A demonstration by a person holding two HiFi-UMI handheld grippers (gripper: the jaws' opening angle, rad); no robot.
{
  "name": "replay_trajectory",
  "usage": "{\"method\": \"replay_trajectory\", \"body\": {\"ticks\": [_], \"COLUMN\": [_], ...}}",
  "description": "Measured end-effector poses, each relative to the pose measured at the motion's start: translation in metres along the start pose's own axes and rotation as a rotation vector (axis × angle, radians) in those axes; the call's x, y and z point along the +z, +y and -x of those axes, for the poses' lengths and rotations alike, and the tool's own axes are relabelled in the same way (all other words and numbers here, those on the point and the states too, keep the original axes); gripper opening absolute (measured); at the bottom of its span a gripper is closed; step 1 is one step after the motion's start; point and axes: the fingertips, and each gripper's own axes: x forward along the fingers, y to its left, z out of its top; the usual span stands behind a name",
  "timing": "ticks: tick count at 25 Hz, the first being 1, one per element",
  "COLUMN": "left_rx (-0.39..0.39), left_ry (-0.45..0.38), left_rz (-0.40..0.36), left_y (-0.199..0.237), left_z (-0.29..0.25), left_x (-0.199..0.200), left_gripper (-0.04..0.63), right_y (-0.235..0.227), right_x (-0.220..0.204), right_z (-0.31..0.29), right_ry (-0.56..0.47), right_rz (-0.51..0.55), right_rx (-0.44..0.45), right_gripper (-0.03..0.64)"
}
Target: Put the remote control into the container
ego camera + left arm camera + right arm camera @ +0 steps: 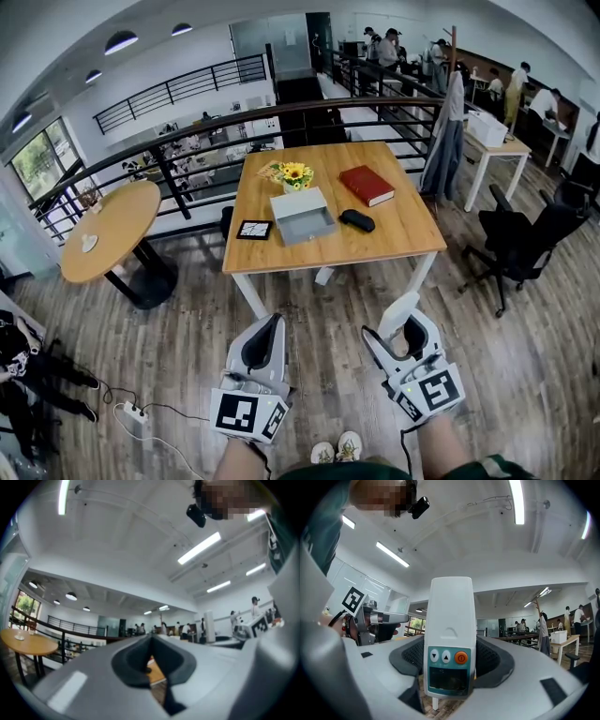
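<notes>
So the right hand-held gripper (pixel 451 665) is pinching the white remote control (pixel 450 620) end-up, I'd guess so it's ready to drop into the container (pixel 302 216). That sits open on the counter (pixel 403 230), well apart, around 11 o'clock. Left hand-held gripper (pixel 151 660) is pressed together, empty.

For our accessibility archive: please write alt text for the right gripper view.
A white remote control stands upright, clamped between the jaws of the right gripper, its orange button and two arrow keys facing the camera. Office ceiling lights shine behind.
</notes>
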Motion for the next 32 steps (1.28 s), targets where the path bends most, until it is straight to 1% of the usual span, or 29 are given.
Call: {"method": "replay_trajectory", "body": {"ticks": [6, 13, 19, 23, 24, 27, 30, 32], "left_rx": [-0.002, 0.019, 0.031, 0.048, 0.053, 0.067, 0.069, 0.066], "left_ry": [0.006, 0.007, 0.002, -0.004, -0.008, -0.025, -0.034, -0.041], "left_rz": [-0.003, 0.011, -0.018, -0.074, -0.066, -0.001, 0.012, 0.008], "left_y": [-0.01, -0.026, -0.037, -0.038, -0.035, -0.021, -0.009, 0.0], "left_z": [-0.011, -0.033, -0.043, -0.041, -0.041, -0.044, -0.052, -0.06], "left_x": [-0.003, -0.01, -0.009, -0.007, -0.007, -0.011, -0.017, -0.021], "left_gripper": [-0.001, 0.0, 0.0, 0.0, 0.0, 0.0, 0.0, 0.0], "right_y": [-0.018, -0.048, -0.057, -0.053, -0.052, -0.051, -0.054, -0.059], "right_x": [-0.006, -0.018, -0.022, -0.027, -0.027, -0.029, -0.035, -0.041], "right_z": [0.004, 0.012, 0.014, 0.011, 0.009, -0.003, -0.015, -0.026], "right_ry": [0.009, 0.007, 0.0, -0.004, -0.006, -0.011, -0.015, -0.019], "right_rz": [-0.02, -0.055, -0.075, -0.078, -0.075, -0.065, -0.055, -0.058], "right_rx": [-0.001, 0.011, 0.038, 0.056, 0.06, 0.074, 0.075, 0.073], "right_gripper": [0.299, 0.299, 0.299, 0.299, 0.299, 0.299, 0.299, 0.299]}}
